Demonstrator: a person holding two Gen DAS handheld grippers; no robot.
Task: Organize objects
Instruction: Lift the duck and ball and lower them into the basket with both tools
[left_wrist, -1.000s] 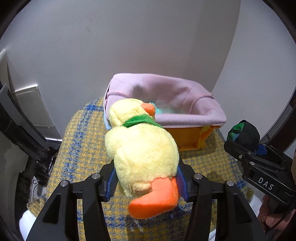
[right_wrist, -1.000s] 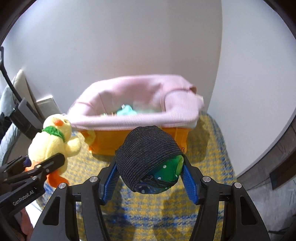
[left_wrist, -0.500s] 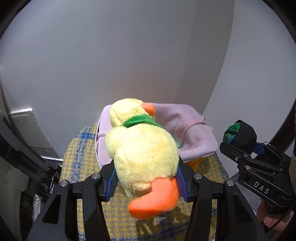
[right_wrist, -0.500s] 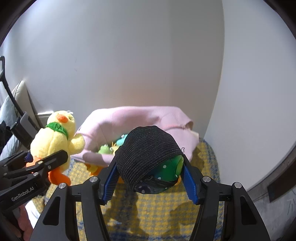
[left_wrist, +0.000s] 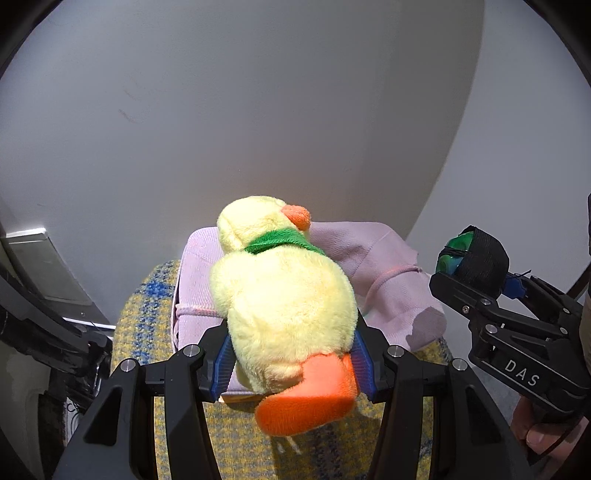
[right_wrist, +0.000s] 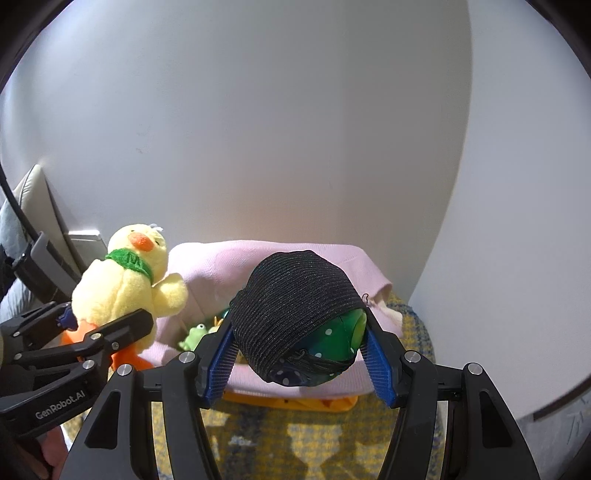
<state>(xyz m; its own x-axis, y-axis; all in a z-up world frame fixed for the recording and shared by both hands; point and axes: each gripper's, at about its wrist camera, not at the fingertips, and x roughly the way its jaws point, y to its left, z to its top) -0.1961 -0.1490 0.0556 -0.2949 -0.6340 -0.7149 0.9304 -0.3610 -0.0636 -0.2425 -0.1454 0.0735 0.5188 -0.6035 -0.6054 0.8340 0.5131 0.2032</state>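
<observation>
A yellow plush duck (left_wrist: 284, 299) with an orange beak, orange feet and a green scarf is clamped between the blue pads of my left gripper (left_wrist: 291, 354), held above the near left edge of the basket. That basket (right_wrist: 207, 266) is orange with a pink cloth liner; small green toys (right_wrist: 194, 334) lie inside. My right gripper (right_wrist: 301, 350) is shut on a rolled bundle of black ribbed and green dotted cloth (right_wrist: 295, 299), raised in front of the basket's right half. In the right wrist view the duck (right_wrist: 122, 284) and left gripper (right_wrist: 70, 343) hang at the left.
The basket stands on a yellow and blue checked cloth (left_wrist: 236, 439) on a small round surface against a plain white wall (left_wrist: 258, 110). A grey panel (left_wrist: 44, 269) and dark frame lie to the left. A person's fingers (left_wrist: 535, 435) show under the right gripper (left_wrist: 476, 273).
Both grippers have risen with their loads and moved toward the basket, which sits lower in both views. The duck and the cloth bundle remain held as before.
</observation>
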